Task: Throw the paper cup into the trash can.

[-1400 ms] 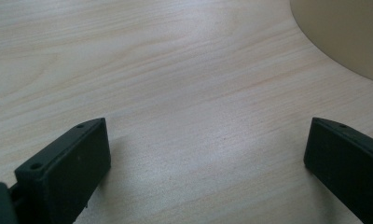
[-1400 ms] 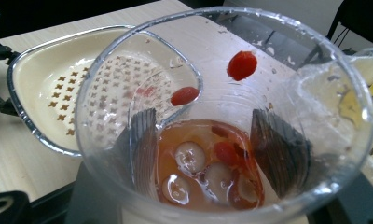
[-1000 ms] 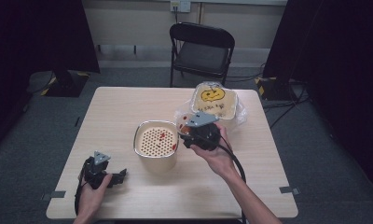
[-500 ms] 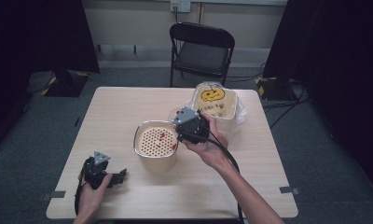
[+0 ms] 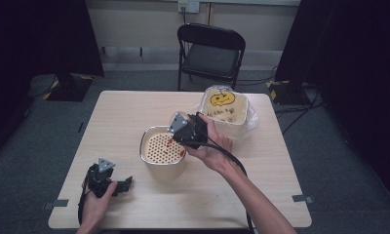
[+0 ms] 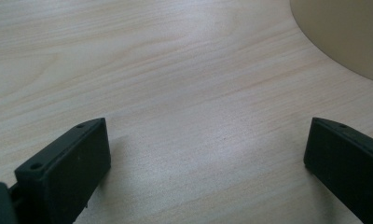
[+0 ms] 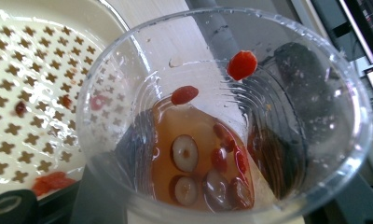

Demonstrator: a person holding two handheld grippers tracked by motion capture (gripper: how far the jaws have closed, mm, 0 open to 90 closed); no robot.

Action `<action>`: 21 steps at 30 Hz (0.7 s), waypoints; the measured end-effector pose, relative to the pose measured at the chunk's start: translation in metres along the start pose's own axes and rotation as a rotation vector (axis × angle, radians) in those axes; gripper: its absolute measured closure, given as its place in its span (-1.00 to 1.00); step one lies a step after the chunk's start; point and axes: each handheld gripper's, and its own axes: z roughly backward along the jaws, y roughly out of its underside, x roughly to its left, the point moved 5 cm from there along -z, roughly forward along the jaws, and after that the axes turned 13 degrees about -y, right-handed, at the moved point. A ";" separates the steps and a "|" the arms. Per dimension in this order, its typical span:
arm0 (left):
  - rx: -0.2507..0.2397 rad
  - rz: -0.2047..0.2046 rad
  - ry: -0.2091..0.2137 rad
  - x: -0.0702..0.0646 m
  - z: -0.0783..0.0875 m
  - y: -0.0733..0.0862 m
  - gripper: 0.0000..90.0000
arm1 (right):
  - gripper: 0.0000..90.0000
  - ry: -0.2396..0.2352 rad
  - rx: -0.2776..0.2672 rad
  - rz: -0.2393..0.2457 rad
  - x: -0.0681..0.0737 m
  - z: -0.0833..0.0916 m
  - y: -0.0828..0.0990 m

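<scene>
While my left claw (image 5: 126, 183) rests low on the counter (image 5: 134, 112) near my edge, I see through its own view that its jaws stand wide apart with bare wood between them and a pale curved wall (image 6: 348, 37) cut off at the top right corner. Just beyond it sits the cream strainer bowl (image 5: 163, 146), its perforated insert dotted with star-shaped holes and a few red berries (image 7: 49, 181) lying on it. My right claw (image 5: 179, 127) hangs over the bowl's far right rim, holding a clear plastic cup (image 7: 222, 116) tilted toward the bowl; I cannot make out the jaws themselves behind the cup wall. Inside the cup I see amber liquid (image 7: 194, 140) pooled low with round pale slices and red berries, and two berries stuck higher on the wall. Behind my right hand (image 5: 213, 148) stands a tub with a pumpkin-face lid (image 5: 223, 103) in clear wrapping, partly blocked by the hand. Past the counter's far edge a black folding chair (image 5: 210, 51) stands on the grey floor.
</scene>
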 end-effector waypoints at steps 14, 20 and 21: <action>0.000 -0.002 -0.002 0.000 0.000 0.000 -1.00 | 0.00 0.106 0.120 0.211 0.014 -0.011 -0.012; 0.000 -0.001 -0.001 0.000 0.000 0.000 -1.00 | 0.00 0.172 0.189 0.325 0.020 -0.016 -0.012; 0.000 -0.002 -0.002 0.000 0.000 0.000 -1.00 | 0.00 0.175 0.193 0.327 0.020 -0.017 -0.013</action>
